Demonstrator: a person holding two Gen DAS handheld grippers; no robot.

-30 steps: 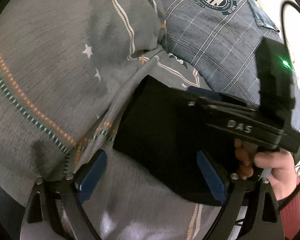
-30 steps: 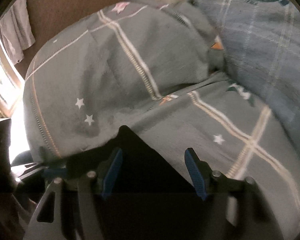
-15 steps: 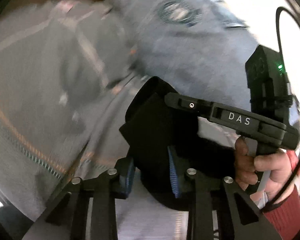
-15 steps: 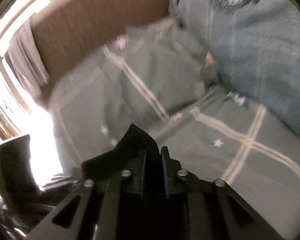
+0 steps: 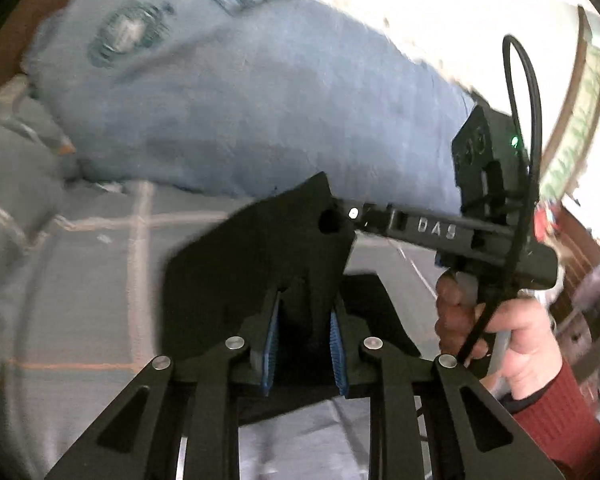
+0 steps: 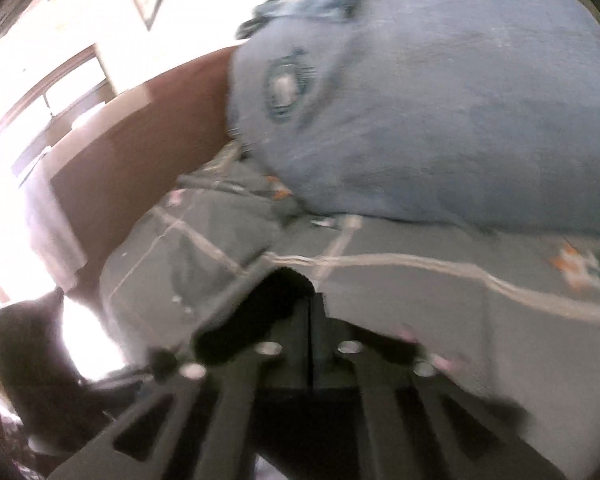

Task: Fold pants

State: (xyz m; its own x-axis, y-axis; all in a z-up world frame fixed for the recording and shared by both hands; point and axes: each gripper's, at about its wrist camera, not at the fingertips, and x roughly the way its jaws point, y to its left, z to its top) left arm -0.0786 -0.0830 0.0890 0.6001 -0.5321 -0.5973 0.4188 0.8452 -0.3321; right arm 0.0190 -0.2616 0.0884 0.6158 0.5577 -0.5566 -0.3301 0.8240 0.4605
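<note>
The black pants (image 5: 260, 256) are lifted off the grey bedspread (image 5: 80, 280) in a bunched fold. In the left wrist view my left gripper (image 5: 305, 320) has its jaws closing, and its blue pads (image 5: 272, 332) squeeze a ridge of the black cloth. The right gripper's body (image 5: 436, 228), held by a hand (image 5: 512, 332) in a red sleeve, reaches into the same fold from the right; its tip is buried in the cloth. In the right wrist view my right gripper (image 6: 310, 312) is shut, with the pants' edge (image 6: 252, 320) pinched at its tip.
A big blue checked pillow (image 5: 240, 112) with a round badge lies just beyond the pants, also filling the right wrist view (image 6: 440, 120). A brown headboard (image 6: 140, 152) and a bright window stand behind. A black cable (image 5: 520, 160) loops over the right gripper.
Both grippers went from open over the flat pants to closed on the cloth. They have risen and swung toward the blue pillow, taking the fabric up with them.
</note>
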